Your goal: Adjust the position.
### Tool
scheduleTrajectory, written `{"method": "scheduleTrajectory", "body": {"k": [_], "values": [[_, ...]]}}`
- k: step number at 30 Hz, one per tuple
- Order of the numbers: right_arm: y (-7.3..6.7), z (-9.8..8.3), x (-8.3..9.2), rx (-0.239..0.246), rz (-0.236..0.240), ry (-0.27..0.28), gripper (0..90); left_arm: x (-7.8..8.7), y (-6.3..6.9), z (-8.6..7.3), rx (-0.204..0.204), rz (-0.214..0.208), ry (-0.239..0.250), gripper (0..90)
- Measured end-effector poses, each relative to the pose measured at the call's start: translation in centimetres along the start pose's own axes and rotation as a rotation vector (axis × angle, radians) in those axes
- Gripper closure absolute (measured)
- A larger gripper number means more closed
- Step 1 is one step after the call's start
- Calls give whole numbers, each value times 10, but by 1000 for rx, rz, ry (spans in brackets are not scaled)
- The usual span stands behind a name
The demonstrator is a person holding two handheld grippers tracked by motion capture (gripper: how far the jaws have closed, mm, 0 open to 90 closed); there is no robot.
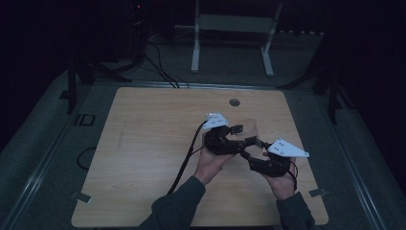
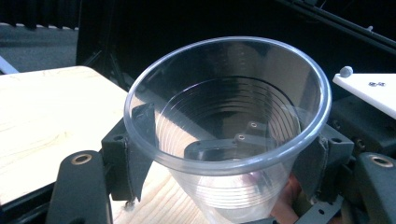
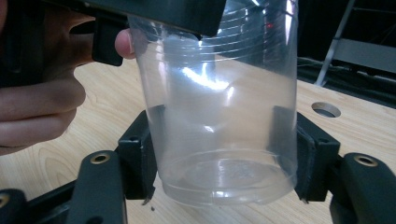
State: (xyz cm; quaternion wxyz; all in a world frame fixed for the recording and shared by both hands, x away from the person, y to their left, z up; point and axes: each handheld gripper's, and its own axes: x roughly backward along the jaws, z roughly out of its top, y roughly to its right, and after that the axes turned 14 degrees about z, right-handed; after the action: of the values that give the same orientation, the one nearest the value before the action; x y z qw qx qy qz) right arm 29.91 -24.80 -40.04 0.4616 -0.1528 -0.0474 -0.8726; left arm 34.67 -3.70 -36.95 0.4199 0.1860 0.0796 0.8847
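A clear plastic cup (image 1: 249,127) hangs upright just above the wooden table (image 1: 143,143), right of centre, held between both grippers. My left gripper (image 1: 233,135) is shut on the cup (image 2: 224,107) just under its rim, one jaw on each side; its midpoint (image 2: 229,154) lies inside the cup. My right gripper (image 1: 254,149) is shut on the cup's (image 3: 219,116) lower part near the base, its midpoint (image 3: 219,154) on the cup wall. The left gripper's black body (image 3: 154,11) and the hand (image 3: 37,102) holding it sit at the upper left. The right gripper's white plate (image 2: 369,88) sits at the right edge.
A round hole (image 1: 234,102) in the tabletop lies behind the cup, also in the right gripper view (image 3: 325,109). A white metal frame (image 1: 234,24) and cables (image 1: 158,67) stand on the floor beyond the table. A black cable (image 1: 184,160) trails from the left gripper.
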Motion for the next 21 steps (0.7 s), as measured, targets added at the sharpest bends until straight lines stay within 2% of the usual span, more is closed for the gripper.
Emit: {"method": "scheduleTrajectory", "body": {"k": [12, 15, 16, 19, 20, 21], "values": [[4, 5, 3, 2, 7, -79, 279, 0, 0, -1, -36, 30, -14, 304], [4, 7, 3, 12, 8, -92, 278, 0, 1, -2, -56, 46, -26, 304], [4, 9, 3, 19, 10, -104, 278, -1, 2, -3, -82, 70, -35, 304], [4, 10, 3, 24, 14, -117, 279, -1, 2, -3, -103, 82, -46, 304], [4, 11, 1, 25, 17, -140, 281, -1, 4, -3, -131, 96, -58, 304], [4, 11, 1, 25, 17, -140, 281, -1, 4, -3, -131, 96, -58, 304]]}}
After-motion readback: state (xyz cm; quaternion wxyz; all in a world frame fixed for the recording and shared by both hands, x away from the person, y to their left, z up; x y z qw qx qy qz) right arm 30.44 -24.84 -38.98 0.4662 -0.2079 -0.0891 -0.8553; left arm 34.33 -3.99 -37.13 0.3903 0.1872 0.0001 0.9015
